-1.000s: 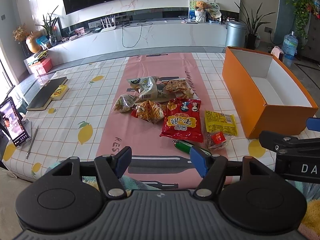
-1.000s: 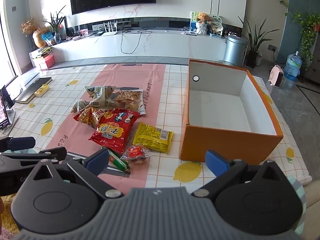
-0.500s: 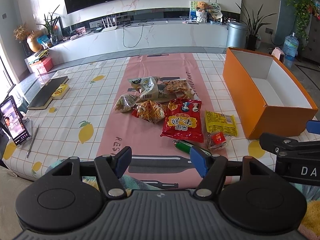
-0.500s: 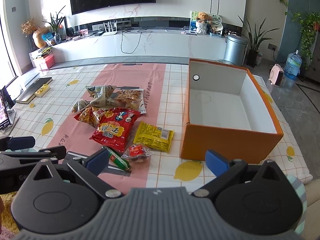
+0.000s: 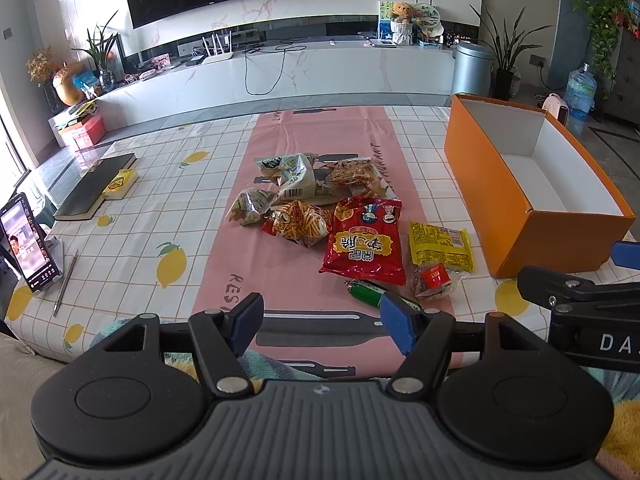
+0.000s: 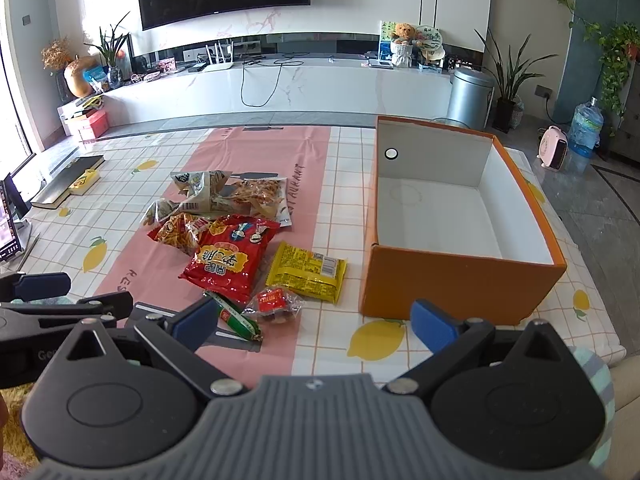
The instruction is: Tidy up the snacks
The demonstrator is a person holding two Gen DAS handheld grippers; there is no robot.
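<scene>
As far as I can tell nothing's packed: orange box [image 6: 460,284] empty, snacks [image 5: 362,240] piled on the table [image 5: 132,216], both grippers' [image 5: 320,322] [image 6: 316,320] fingers wide apart, holding nothing.

Both fisheye cams sit right behind their own gripper, looking down and forward across the surface [image 5: 168,184] toward the TV wall. Both catch the snack pile [image 5: 340,216] and orange box [image 6: 460,280]; the right cam sits closer to the box.
</scene>
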